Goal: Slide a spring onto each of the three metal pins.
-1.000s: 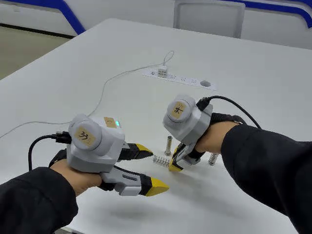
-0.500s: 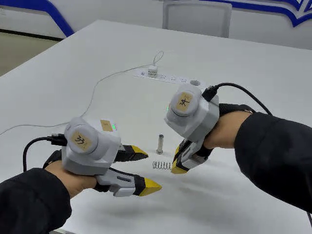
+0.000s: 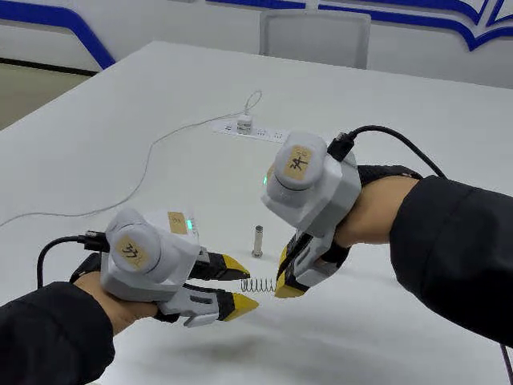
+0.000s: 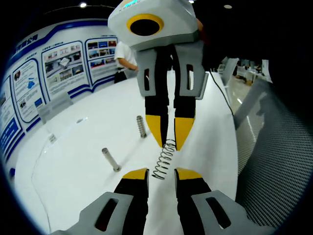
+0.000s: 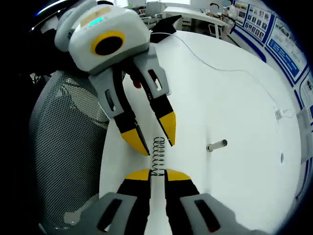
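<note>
While the right tool (image 3: pixel 281 282) pinches one end of a spring (image 3: pixel 258 285), the left tool (image 3: pixel 240 284) is spread wide, its tips on either side of the other end. One bare pin (image 3: pixel 257 241) stands on the white surface (image 3: pixel 385 112) close by. The left gripper view shows a second pin (image 4: pixel 139 118) too, with a second spring (image 4: pixel 142 130) on it.

The bench (image 3: pixel 120 144) was white, smooth and matt, with a faint sheen. The spring (image 3: pixel 260 285) was thin, bright wire. At twelve o'clock of it, the pin (image 3: pixel 257 241) was smooth dull-grey metal. The left gripper (image 3: pixel 251 285) and right gripper (image 3: pixel 281 274) had matt pale-grey plastic shells and black jaws tipped in matt yellow. The sleeve (image 3: pixel 457 249) at three o'clock was dark matt cloth. The cable (image 3: pixel 393 140) was smooth and black.
</note>
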Motion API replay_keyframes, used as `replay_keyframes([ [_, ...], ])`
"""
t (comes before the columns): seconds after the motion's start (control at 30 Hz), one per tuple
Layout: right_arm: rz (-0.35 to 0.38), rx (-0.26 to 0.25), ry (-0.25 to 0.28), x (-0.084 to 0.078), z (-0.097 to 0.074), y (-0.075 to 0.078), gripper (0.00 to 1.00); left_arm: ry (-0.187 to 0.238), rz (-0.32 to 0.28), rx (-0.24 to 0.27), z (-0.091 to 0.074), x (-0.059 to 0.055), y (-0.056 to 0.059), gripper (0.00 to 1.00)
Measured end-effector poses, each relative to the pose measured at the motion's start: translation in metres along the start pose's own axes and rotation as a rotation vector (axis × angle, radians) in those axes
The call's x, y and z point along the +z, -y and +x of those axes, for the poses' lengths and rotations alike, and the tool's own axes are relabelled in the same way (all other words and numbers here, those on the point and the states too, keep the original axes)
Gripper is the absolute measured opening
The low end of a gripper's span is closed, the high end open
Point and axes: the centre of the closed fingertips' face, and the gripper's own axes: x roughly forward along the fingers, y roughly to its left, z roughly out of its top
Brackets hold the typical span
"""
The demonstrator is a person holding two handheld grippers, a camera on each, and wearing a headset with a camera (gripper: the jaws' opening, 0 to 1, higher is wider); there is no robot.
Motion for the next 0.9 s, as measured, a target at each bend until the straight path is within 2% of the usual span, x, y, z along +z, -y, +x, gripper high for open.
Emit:
replay_keyframes([
  [0.13,-0.002,0.009,-0.006,0.001,-0.001,-0.002,0.11,0.000,0.020,-0.013,0.001,0.000,0.002,0.16],
  [0.4,-0.009,0.022,0.001,0.005,-0.007,-0.007,0.11,-0.014,0.047,-0.029,0.002,-0.002,0.007,0.13],
  [0.73,-0.008,0.004,0.075,0.024,-0.022,-0.006,0.12,0.006,0.029,-0.029,0.001,0.002,0.007,0.11],
  [0.9,-0.015,-0.010,0.101,0.031,-0.024,-0.006,0.12,0.018,0.013,-0.025,0.000,0.004,0.006,0.11],
])
